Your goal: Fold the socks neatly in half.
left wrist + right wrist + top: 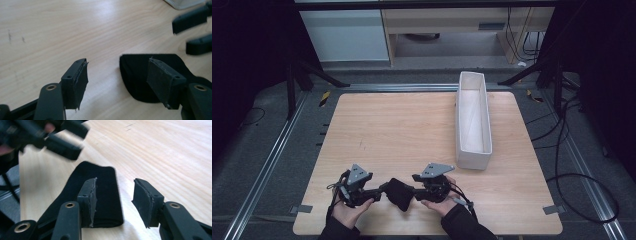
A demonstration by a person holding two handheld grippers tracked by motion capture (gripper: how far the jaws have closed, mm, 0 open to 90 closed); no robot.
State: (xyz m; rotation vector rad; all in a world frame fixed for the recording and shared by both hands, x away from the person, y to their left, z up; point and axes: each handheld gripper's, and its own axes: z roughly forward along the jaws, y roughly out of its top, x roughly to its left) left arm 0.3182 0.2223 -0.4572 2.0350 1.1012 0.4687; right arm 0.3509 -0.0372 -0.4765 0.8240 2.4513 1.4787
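- folded black cloth (400, 194) flat on pale wooden table (412, 130), between left gripper (117, 80) and right gripper (113, 202)
- both jaws apart, ungripped
- long white fabric bin (473, 120) apparently empty; any placing undone

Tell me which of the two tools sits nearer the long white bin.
The right tool: it sits just short of the white bin's near end, while the left tool lies farther off, across the folded black cloth. Both have open jaws.
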